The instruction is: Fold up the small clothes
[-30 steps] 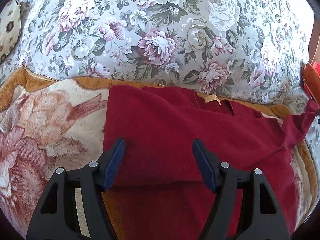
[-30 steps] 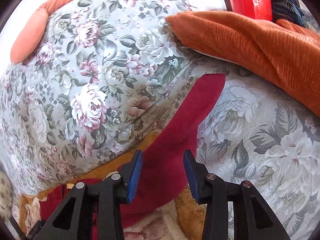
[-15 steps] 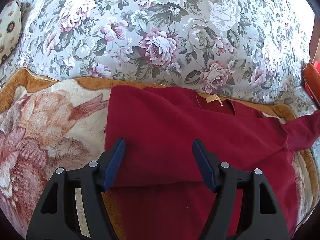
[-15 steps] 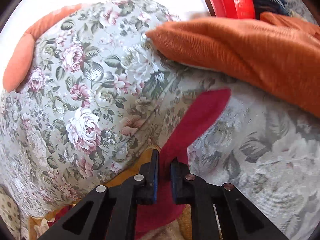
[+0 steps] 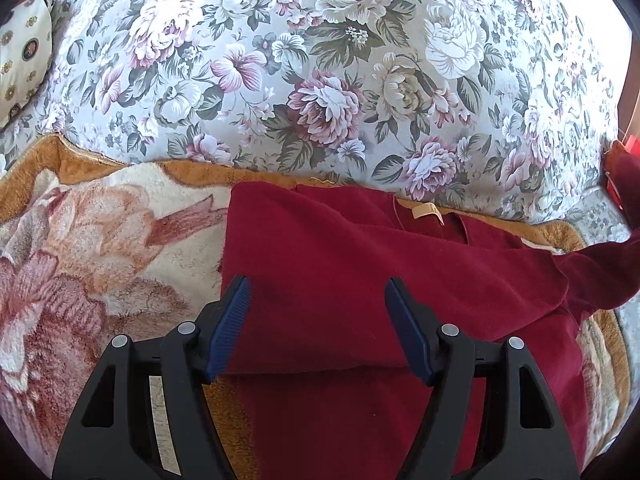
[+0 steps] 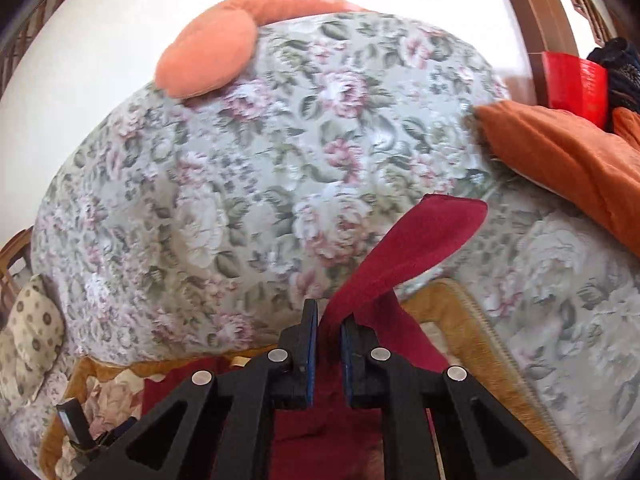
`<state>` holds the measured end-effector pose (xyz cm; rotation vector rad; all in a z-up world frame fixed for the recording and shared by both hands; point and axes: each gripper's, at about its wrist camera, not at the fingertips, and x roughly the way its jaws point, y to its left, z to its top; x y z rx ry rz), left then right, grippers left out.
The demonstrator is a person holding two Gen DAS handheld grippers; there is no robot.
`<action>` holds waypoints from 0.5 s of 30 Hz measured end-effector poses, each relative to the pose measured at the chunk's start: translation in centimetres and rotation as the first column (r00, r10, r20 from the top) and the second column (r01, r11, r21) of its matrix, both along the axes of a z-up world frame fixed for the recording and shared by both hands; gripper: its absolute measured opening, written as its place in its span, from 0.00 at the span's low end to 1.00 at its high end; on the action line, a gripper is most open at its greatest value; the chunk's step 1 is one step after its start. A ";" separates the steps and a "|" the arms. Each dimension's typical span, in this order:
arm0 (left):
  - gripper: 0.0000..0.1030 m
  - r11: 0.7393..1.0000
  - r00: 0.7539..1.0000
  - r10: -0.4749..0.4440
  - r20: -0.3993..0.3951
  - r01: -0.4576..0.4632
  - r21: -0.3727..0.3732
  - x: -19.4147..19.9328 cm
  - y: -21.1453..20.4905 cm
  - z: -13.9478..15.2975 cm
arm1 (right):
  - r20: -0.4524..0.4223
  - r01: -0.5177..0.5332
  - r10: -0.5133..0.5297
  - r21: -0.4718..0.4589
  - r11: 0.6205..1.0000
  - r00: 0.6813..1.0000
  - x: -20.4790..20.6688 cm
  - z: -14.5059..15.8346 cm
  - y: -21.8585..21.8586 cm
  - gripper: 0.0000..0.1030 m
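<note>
Right up close, the right gripper (image 6: 328,326) is clamped tight on the sleeve (image 6: 416,248) of the dark red shirt (image 5: 360,280); its jaws have just been closing, the fabric pinched between the blue pads, and the cuff end sticks up and out beyond the tips, clear of the bedding. Over on the other side, the left gripper (image 5: 318,320) hovers with its jaws standing wide apart over the shirt's folded body, gripping nothing. The shirt lies on a fuzzy tan-edged blanket (image 5: 100,248) with a big pink flower pattern, collar and pale neck label (image 5: 427,212) toward the far side. Just behind it rises a large floral cushion (image 5: 320,80). Further back, an orange corduroy pillow (image 6: 568,164) leans at the right, with a red container (image 6: 576,84) behind it.
</note>
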<state>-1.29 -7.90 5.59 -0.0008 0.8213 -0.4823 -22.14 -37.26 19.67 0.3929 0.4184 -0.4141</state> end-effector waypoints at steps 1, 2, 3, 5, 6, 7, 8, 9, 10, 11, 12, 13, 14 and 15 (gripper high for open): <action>0.68 1.000 1.000 0.002 0.002 -0.002 -0.002 0.1 0.1 0.1 | 0.010 -0.031 0.031 0.010 0.999 0.999 2.0 -0.5 2.0 0.09; 0.68 1.000 1.000 0.005 0.004 -0.005 -0.003 0.2 0.2 0.1 | 0.023 -0.048 0.048 0.024 0.999 0.999 3.4 -1.2 3.5 0.09; 0.68 1.000 1.000 0.009 0.004 -0.009 -0.004 0.4 0.3 0.2 | 0.035 -0.077 0.075 0.040 0.996 0.997 5.4 -2.3 5.4 0.09; 0.68 1.000 1.000 0.019 0.002 -0.019 -0.002 0.8 0.8 0.3 | -0.049 -0.212 0.217 0.085 0.974 0.975 9.5 -5.1 8.9 0.27; 0.68 1.000 1.000 0.030 0.002 -0.030 -0.006 1.0 1.2 0.3 | -0.102 -0.300 0.313 0.125 0.946 0.944 11.1 -6.7 10.6 0.43; 0.68 0.999 0.999 0.041 0.000 -0.041 -0.016 1.3 1.7 0.5 | -0.133 -0.365 0.386 0.158 0.918 0.913 11.9 -8.0 12.0 0.43; 0.68 0.998 0.999 0.054 -0.004 -0.054 -0.032 1.5 2.2 0.6 | -0.147 -0.416 0.440 0.167 0.894 0.886 11.9 -9.0 13.3 0.43; 0.68 0.997 0.998 0.068 -0.010 -0.068 -0.048 1.8 2.7 0.7 | -0.161 -0.436 0.455 0.137 0.889 0.876 11.5 -9.5 14.2 0.43; 0.68 0.995 0.997 0.080 -0.015 -0.081 -0.065 1.9 3.2 0.8 | -0.177 -0.436 0.443 0.082 0.896 0.879 10.8 -9.6 14.7 0.43; 0.68 0.993 0.996 0.088 -0.023 -0.090 -0.082 2.0 3.5 0.9 | -0.185 -0.435 0.434 0.040 0.900 0.882 10.0 -9.5 14.7 0.43; 0.68 0.991 0.995 0.092 -0.032 -0.094 -0.097 2.1 3.7 0.9 | -0.182 -0.439 0.435 0.017 0.898 0.882 9.0 -9.3 14.2 0.43; 0.68 0.990 0.995 0.089 -0.042 -0.093 -0.105 2.1 3.7 0.9 | -0.174 -0.435 0.430 0.010 0.900 0.886 8.2 -8.9 13.3 0.43; 0.68 0.990 0.995 0.085 -0.047 -0.090 -0.107 2.1 3.7 0.8 | -0.176 -0.415 0.409 0.001 0.910 0.895 7.4 -8.6 12.2 0.43; 0.68 0.990 0.995 0.083 -0.050 -0.088 -0.106 2.1 3.5 0.8 | -0.195 -0.386 0.375 -0.017 0.922 0.906 6.8 -8.4 11.0 0.44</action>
